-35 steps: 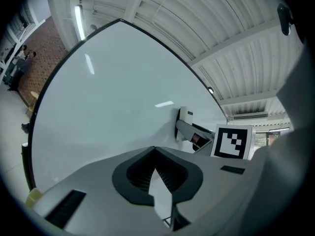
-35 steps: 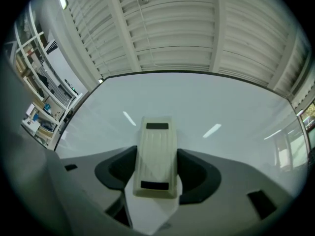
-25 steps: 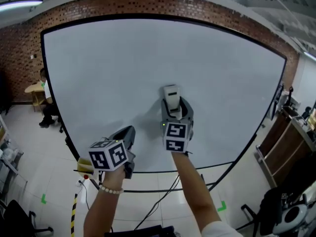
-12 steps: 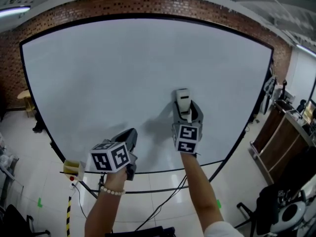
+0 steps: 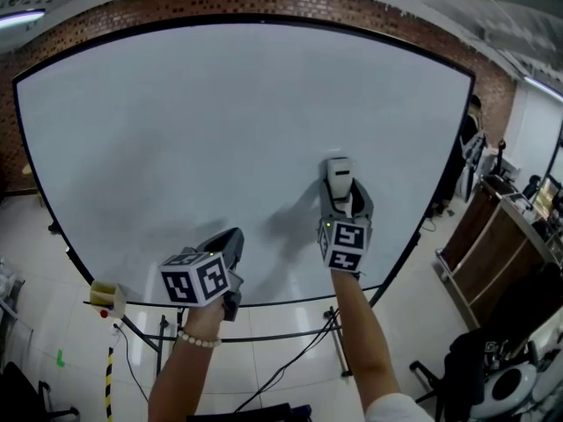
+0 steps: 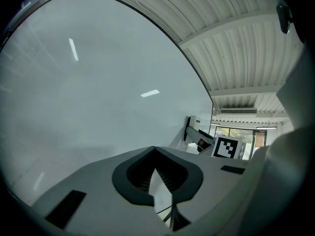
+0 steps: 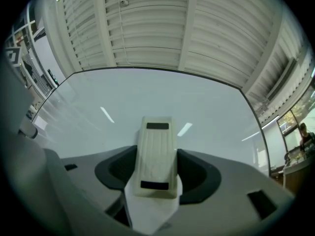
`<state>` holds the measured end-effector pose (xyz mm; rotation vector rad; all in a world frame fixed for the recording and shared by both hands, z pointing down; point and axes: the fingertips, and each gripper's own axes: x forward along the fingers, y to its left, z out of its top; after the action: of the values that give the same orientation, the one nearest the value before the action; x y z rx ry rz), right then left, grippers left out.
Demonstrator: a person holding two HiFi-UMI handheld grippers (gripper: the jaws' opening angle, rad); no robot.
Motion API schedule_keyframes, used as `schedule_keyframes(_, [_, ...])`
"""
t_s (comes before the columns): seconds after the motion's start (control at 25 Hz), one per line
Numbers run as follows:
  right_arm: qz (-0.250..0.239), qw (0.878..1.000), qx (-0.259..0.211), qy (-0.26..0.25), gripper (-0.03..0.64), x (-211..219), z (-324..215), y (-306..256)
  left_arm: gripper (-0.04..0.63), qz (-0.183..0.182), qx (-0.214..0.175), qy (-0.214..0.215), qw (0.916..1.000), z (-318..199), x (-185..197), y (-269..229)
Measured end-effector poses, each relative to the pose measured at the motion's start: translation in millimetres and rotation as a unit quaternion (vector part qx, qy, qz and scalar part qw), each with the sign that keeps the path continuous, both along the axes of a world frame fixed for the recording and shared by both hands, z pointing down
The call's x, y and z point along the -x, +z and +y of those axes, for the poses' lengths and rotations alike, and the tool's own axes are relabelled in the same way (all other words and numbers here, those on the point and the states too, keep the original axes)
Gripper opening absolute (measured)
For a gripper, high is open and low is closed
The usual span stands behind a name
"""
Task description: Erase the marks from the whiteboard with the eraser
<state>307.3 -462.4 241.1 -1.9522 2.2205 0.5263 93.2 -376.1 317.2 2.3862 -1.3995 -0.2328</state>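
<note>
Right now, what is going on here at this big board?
A person stands at a large whiteboard with two handheld grippers. The right gripper is shut on a white eraser and holds it up at the board's lower middle. The left gripper is lower, jaws together, with nothing in them. No marks show on the board.

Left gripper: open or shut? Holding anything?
Shut, empty. In the left gripper view, the left gripper has its jaws meeting at the tips. Nothing is held between them; only the whiteboard shows beyond.
</note>
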Motion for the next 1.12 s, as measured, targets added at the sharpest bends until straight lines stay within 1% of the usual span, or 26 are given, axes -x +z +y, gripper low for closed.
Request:
schedule_keyframes(0.24, [-0.007,1.000,-0.005,0.003,0.276,-79.3,-12.6,-0.2,-0.011,0.003,0.002,0.014,0.9999,-13.4,-59.1,5.6])
schedule_keyframes(0.44, [-0.029,0.999,0.004,0.017,0.276,-148.0,-27.8,5.7,-0.009,0.003,0.006,0.024,0.9997,-27.9,-100.0,12.6])
schedule_keyframes(0.64, [-0.047,0.998,0.009,0.035,0.276,-215.3,-35.3,12.7,-0.011,0.001,0.010,0.038,0.9992,-31.4,-141.4,19.6])
schedule_keyframes(0.76, [-0.056,0.997,0.009,0.045,0.276,-251.2,-40.4,16.4,-0.011,-0.003,0.013,0.041,0.9991,-32.9,-152.6,23.3])
schedule_keyframes(1.0, [-0.084,0.994,0.017,0.066,0.276,-320.3,-50.9,23.0,-0.011,-0.010,0.019,0.040,0.9990,-33.6,-161.3,30.2])
schedule_keyframes(1.12, [-0.090,0.993,0.019,0.073,0.276,-350.0,-54.5,25.9,-0.011,-0.015,0.023,0.039,0.9989,-33.3,-166.8,33.9])
